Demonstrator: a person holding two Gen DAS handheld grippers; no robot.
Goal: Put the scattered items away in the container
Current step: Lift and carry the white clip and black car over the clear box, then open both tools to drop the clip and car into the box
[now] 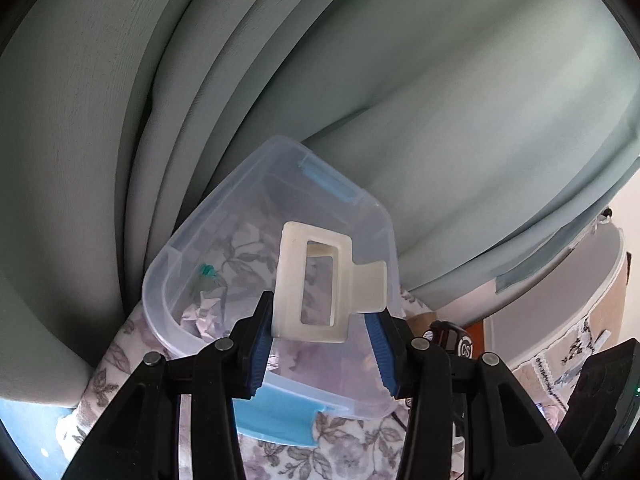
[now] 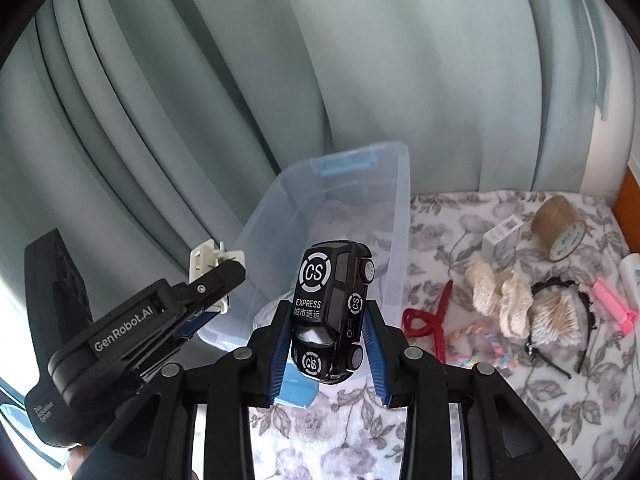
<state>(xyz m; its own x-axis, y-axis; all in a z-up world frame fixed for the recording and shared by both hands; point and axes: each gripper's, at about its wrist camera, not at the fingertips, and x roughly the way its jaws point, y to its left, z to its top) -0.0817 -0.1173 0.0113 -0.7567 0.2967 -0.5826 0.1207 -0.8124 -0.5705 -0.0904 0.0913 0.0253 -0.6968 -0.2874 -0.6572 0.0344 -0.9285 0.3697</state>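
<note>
My left gripper (image 1: 320, 320) is clamped on a cream hair claw clip (image 1: 320, 284), held above the clear container (image 1: 192, 240) at the left edge of the flowered bedcover (image 2: 460, 380). My right gripper (image 2: 328, 344) pinches a black toy car (image 2: 330, 312) near the container's front rim, fingers partly apart.

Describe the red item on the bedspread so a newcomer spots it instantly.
Start at the clear plastic storage bin on the grey floral bedspread. Just right of its near corner lies a glossy red plastic claw hair clip, beside a pastel braided cord. It is the only red thing there, with looped handles.
</note>
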